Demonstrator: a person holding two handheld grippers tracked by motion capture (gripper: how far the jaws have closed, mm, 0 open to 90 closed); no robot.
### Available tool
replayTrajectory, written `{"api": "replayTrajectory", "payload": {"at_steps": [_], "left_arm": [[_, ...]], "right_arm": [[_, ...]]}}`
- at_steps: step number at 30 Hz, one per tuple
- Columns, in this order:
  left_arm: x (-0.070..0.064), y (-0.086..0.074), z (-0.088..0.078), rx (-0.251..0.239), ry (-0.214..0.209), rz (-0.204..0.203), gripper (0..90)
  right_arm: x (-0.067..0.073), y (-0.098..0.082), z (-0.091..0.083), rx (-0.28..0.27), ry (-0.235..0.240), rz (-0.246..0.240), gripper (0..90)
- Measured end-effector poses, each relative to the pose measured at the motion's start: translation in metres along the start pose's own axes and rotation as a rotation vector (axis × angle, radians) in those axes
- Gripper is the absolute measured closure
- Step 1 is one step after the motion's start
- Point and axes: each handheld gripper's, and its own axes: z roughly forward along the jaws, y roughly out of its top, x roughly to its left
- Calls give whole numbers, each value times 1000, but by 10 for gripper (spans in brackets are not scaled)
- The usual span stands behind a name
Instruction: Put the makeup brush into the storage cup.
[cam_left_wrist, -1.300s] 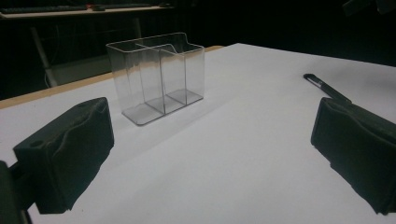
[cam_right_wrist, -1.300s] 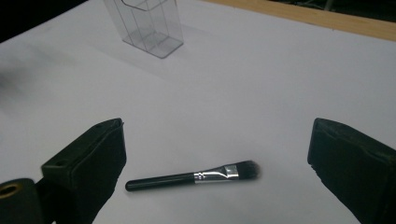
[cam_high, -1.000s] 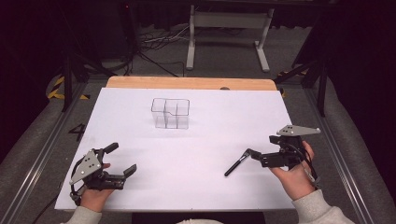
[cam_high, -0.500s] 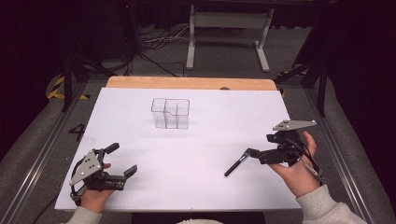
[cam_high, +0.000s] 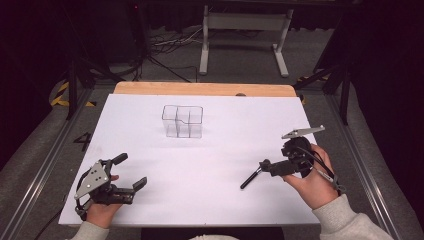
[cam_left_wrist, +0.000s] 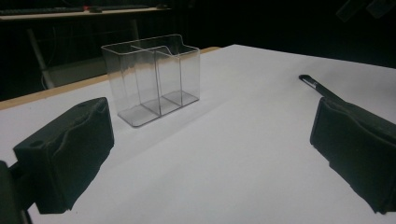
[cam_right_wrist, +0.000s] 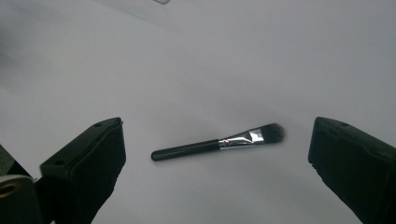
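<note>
A makeup brush (cam_right_wrist: 219, 143) with a glossy black handle, a shiny metal ferrule and soft dark bristles lies on a smooth, matt white sheet (cam_high: 220, 165), between the matt black, rubbery-looking pads (cam_right_wrist: 84, 168) of the right gripper (cam_high: 267, 167). Ahead of the left gripper (cam_high: 131, 172), whose top carries a dull grey metal plate (cam_high: 93, 178), stands a clear, glossy plastic organizer (cam_left_wrist: 152, 77) with see-through dividers. Beyond it, bare pale wood shows along the table edge (cam_high: 200, 89), smooth and low in sheen.
</note>
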Motion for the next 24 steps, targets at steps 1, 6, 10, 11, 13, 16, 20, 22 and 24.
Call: {"api": "replayTrajectory", "payload": {"at_steps": [1,6,10,11,13,16,20,22,24], "left_arm": [[0,0,0,0,-1,1,2],[0,0,0,0,-3,-6,2],[0,0,0,1,-5,-6,2],[0,0,0,0,-4,-6,2],[0,0,0,0,-4,-5,2],[0,0,0,0,-3,-6,2],[0,0,0,2,-6,-3,2],[0,1,0,2,-7,-3,2],[0,1,0,5,-7,-4,2]], "right_arm": [[1,-1,1,-3,-17,-19,100],[2,-3,10,54,-42,52,82],[5,-3,14,79,-43,68,97],[5,-2,15,88,-49,68,94],[6,-2,16,99,-53,91,81],[6,0,17,115,-47,152,69],[7,2,19,146,-60,196,69],[7,3,21,161,-64,208,67],[8,4,22,182,-68,221,63]]}}
